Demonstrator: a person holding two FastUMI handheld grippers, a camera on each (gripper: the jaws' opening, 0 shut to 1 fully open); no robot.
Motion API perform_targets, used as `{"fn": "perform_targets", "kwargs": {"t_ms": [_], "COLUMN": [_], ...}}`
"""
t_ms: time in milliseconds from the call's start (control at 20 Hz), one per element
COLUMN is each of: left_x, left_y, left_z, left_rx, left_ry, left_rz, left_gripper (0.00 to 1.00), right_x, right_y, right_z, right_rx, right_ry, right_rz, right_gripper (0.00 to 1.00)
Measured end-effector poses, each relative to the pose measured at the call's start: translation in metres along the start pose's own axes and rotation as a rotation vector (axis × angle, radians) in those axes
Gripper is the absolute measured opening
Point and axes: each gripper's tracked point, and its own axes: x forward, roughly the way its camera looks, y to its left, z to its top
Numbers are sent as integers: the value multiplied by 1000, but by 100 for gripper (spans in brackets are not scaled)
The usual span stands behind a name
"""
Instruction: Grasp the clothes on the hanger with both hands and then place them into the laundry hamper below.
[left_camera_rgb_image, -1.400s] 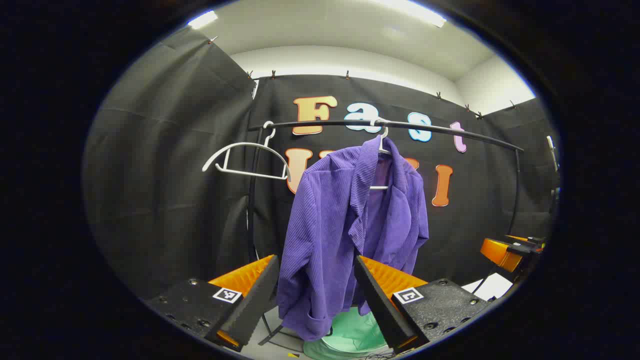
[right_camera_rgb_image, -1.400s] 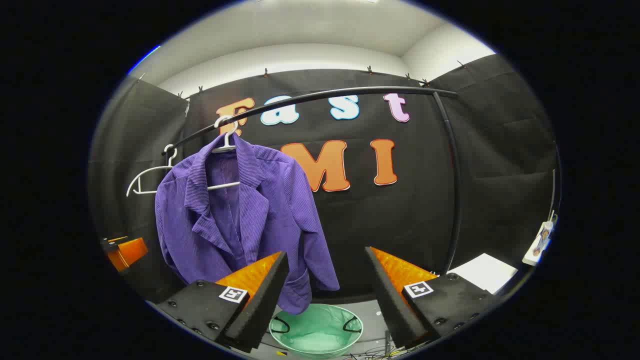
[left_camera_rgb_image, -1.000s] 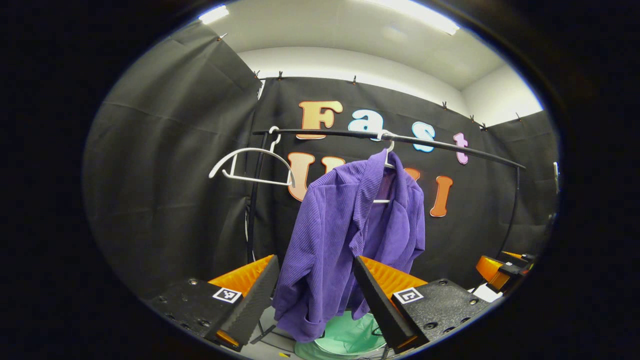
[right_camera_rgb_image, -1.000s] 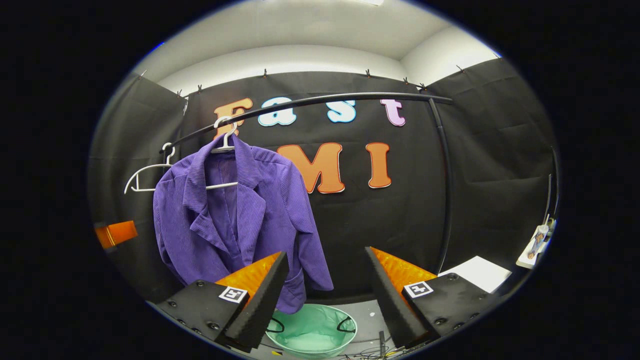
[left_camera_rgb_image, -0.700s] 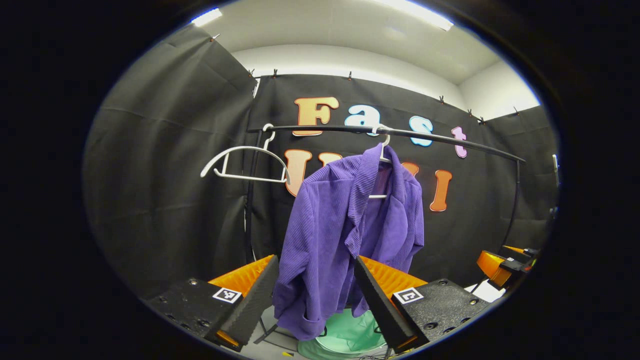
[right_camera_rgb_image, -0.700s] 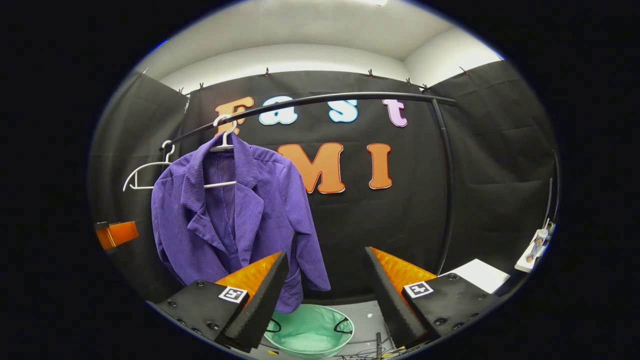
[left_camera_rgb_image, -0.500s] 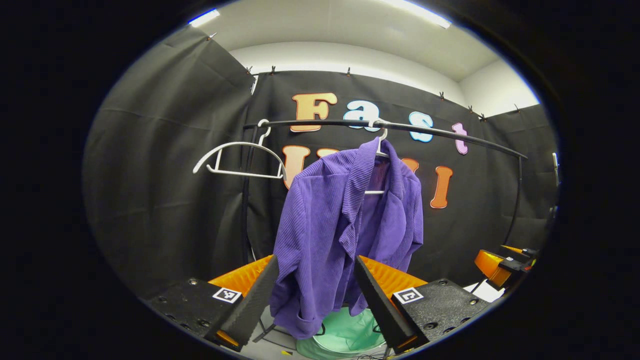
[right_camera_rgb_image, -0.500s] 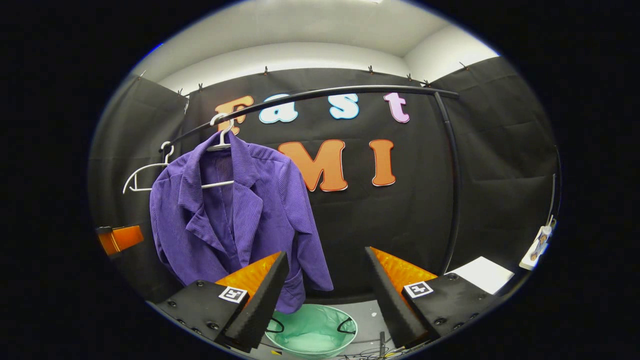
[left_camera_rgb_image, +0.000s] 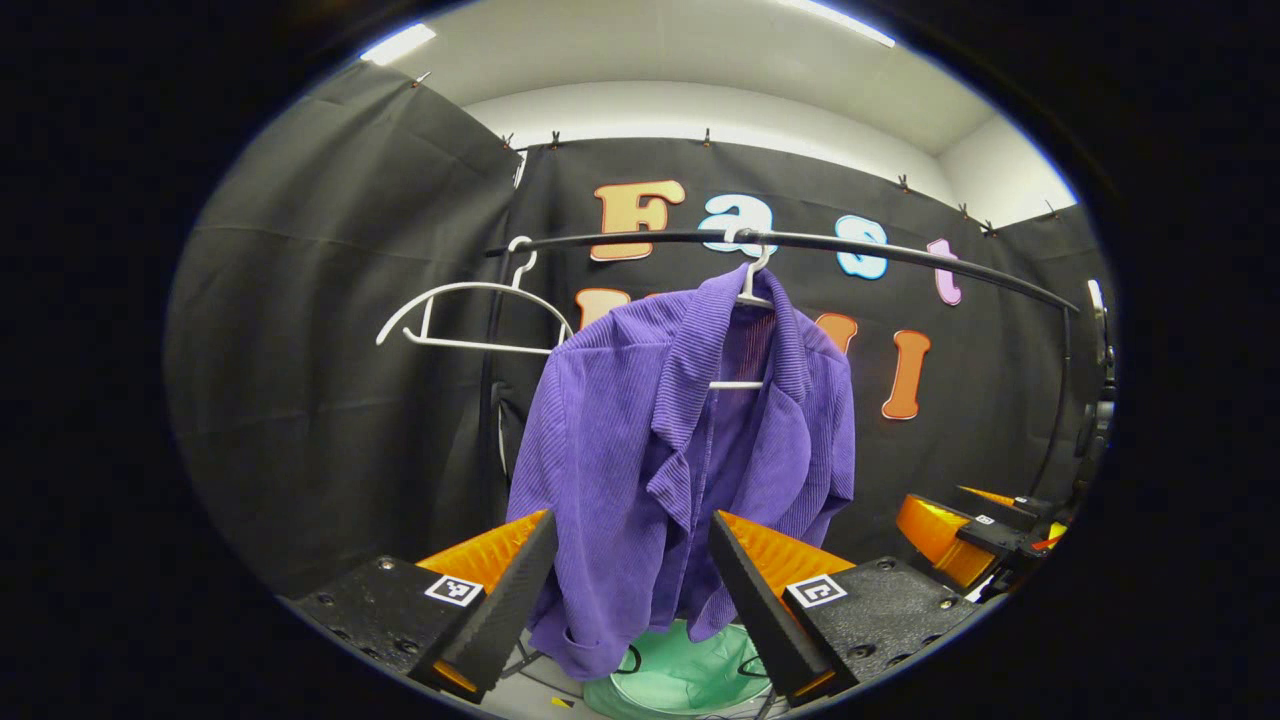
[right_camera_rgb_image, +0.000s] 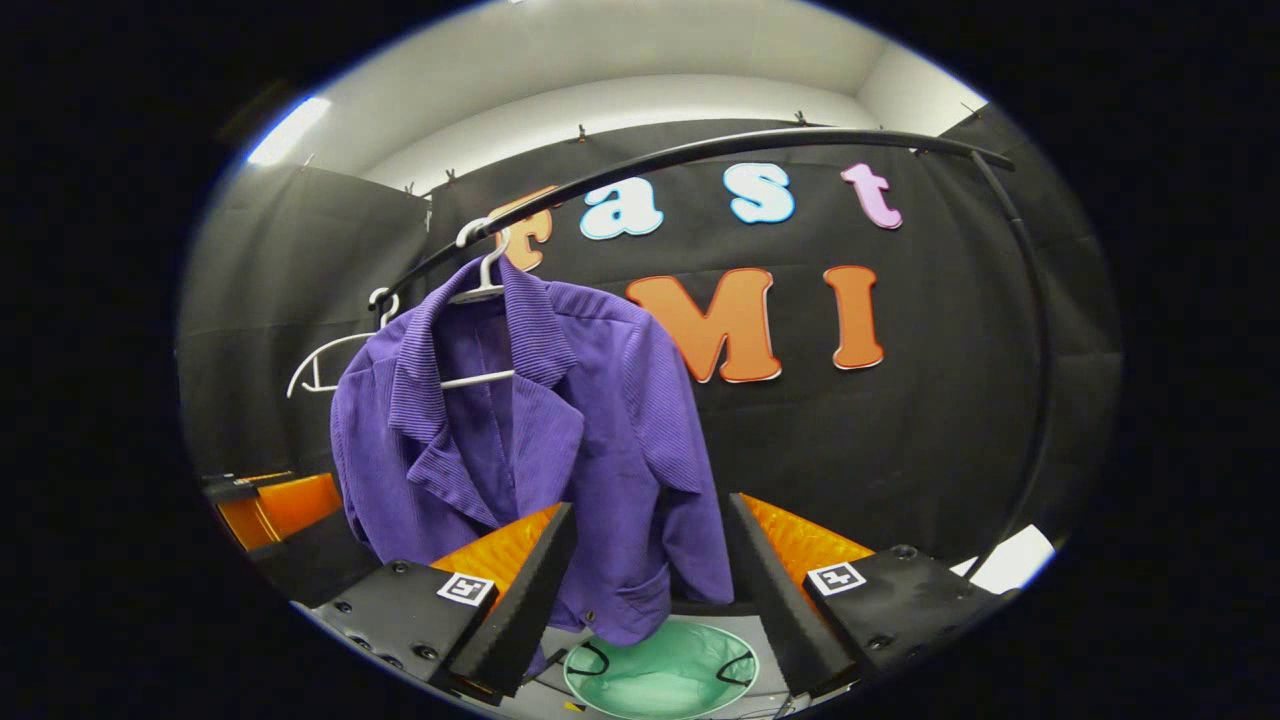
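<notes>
Hanging on two hangers (left_camera_rgb_image: 470, 315), one jacket (left_camera_rgb_image: 680, 440) faces two spread, empty grippers (left_camera_rgb_image: 625, 590).

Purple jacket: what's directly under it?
Under the purple jacket sits a green laundry hamper with black handles, open-topped, on the floor. The jacket's hem and the right gripper fingers cover part of its rim; its base is hidden.

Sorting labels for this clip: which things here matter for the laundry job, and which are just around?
Job: purple jacket; its white hanger; green hamper; left gripper; right gripper, both jaws open.

Around: empty hanger; black rail; white paper.
</notes>
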Motion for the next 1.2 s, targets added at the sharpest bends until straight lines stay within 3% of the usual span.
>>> {"fn": "perform_targets", "kwargs": {"t_ms": [250,300,350,400,500,600,650,700,750,950,1000,1100,1150,1200], "left_x": [-8,-10,-12,-14,-16,-17,-16,-16,-15,-6,-3,3,7,12], "left_y": [2,4,4,5,5,7,7,8,9,11,11,7,5,3], "left_z": [-10,-13,-15,-17,-20,-20,-20,-20,-19,-14,-13,-11,-10,-10], "left_rx": [4,6,5,3,-6,-6,-1,6,11,14,11,7,10,18], "left_ry": [5,9,15,22,33,37,40,42,41,33,34,31,30,28], "left_rz": [88,101,114,123,136,149,152,157,161,162,156,138,131,125], "left_gripper": [92,92,92,92,92,92,92,92,92,92,92,92,92,99], "right_x": [34,39,43,49,62,76,83,91,98,134,143,162,170,173], "right_y": [29,34,41,48,59,67,71,73,76,83,83,83,84,84], "right_z": [-1,-1,0,1,3,4,6,6,5,-3,-5,-10,-12,-13], "right_rx": [13,14,13,6,-16,-31,-32,-35,-37,-35,-41,-44,-42,-36], "right_ry": [18,20,19,15,12,1,-3,-4,-5,8,15,28,38,47], "right_rz": [150,171,193,211,239,254,259,256,255,235,226,213,214,221], "right_gripper": [98,90,90,100,88,91,82,85,73,72,80,80,72,76]}}
